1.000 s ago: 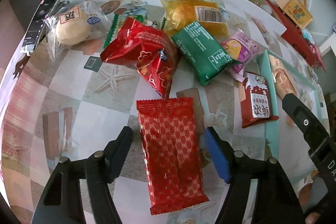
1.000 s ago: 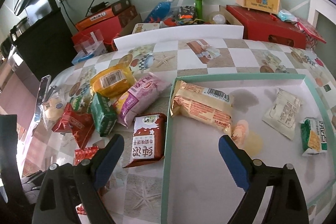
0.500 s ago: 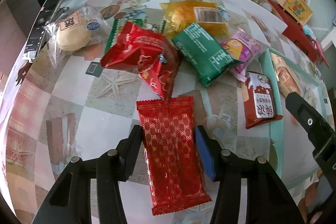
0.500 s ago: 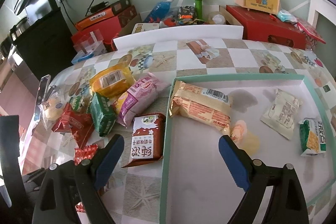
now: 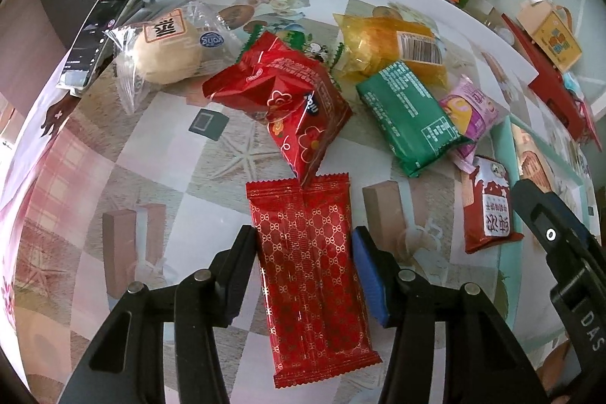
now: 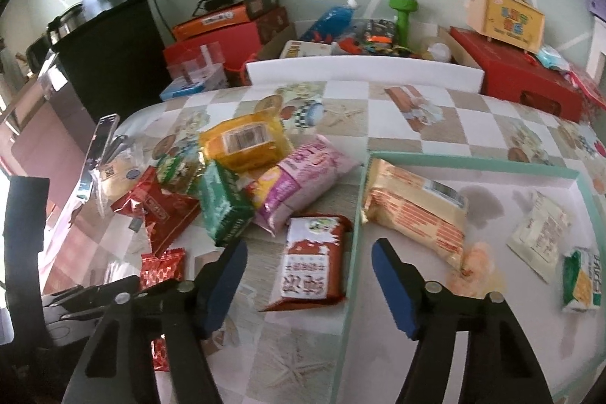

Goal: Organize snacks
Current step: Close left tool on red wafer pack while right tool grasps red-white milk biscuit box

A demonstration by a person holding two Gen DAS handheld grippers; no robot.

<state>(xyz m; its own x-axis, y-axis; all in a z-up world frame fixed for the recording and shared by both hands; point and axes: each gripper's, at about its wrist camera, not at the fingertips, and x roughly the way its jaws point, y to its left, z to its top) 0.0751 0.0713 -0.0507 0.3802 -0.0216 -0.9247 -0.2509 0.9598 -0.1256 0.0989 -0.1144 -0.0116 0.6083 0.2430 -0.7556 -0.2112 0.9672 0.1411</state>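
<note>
My left gripper (image 5: pixel 305 245) is shut on a flat red patterned packet (image 5: pixel 308 275), its pads pressed against both long edges; the packet lies on the tablecloth and also shows in the right wrist view (image 6: pixel 162 265). My right gripper (image 6: pixel 308 258) is open and empty, hovering over a dark red packet with a white label (image 6: pixel 312 260) beside the green-rimmed tray (image 6: pixel 356 214). The tray holds a long orange-striped packet (image 6: pixel 413 211), a white sachet (image 6: pixel 538 233) and a green-and-white packet (image 6: pixel 581 281). A pile of loose snacks lies beyond: a crumpled red bag (image 5: pixel 288 93), a green packet (image 5: pixel 409 116), a yellow bag (image 5: pixel 390 44), a pink bag (image 5: pixel 473 108) and a wrapped bun (image 5: pixel 166 44).
A phone (image 5: pixel 106 21) lies at the table's far left edge. A white board (image 6: pixel 363 72) stands along the back edge, with red boxes (image 6: pixel 519 78), a green dumbbell (image 6: pixel 402 16) and clutter behind it. A black cabinet (image 6: pixel 110 63) stands at the left.
My left gripper has closed from wide open onto the red patterned packet. My right gripper has shifted left and lower, from over the tray to over the dark red packet.
</note>
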